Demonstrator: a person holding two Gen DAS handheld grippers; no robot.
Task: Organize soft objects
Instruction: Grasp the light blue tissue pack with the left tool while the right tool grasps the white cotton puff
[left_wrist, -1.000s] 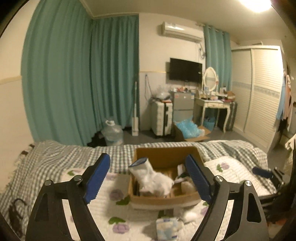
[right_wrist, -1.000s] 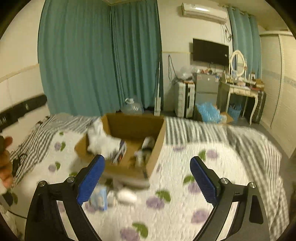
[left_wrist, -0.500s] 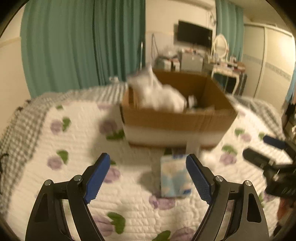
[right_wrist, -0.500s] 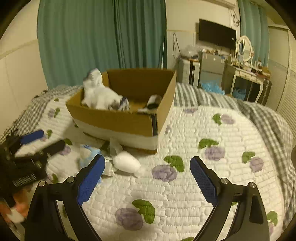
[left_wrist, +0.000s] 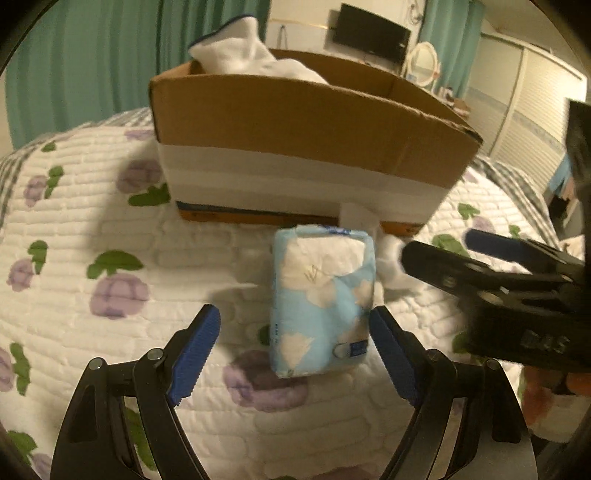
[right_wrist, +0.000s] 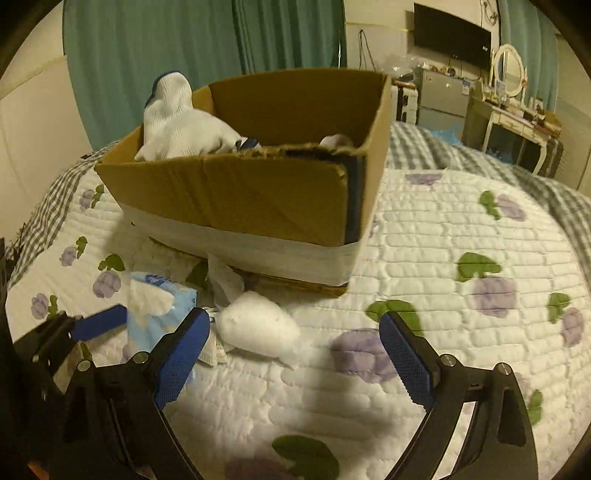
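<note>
Two soft items lie loose on the quilt (right_wrist: 461, 221), close against the near wall of the cardboard box (left_wrist: 295, 122): a blue tissue pack (left_wrist: 323, 299) and, just beside it, a white wad (right_wrist: 258, 328). The left gripper (left_wrist: 295, 354) has the pack between its wide jaws, which are closing but not yet pressing. The right gripper (right_wrist: 295, 358) hangs wide and empty with the wad between its jaws, likely for a matching pickup into the box, where a white sock (right_wrist: 177, 125) sits.
</note>
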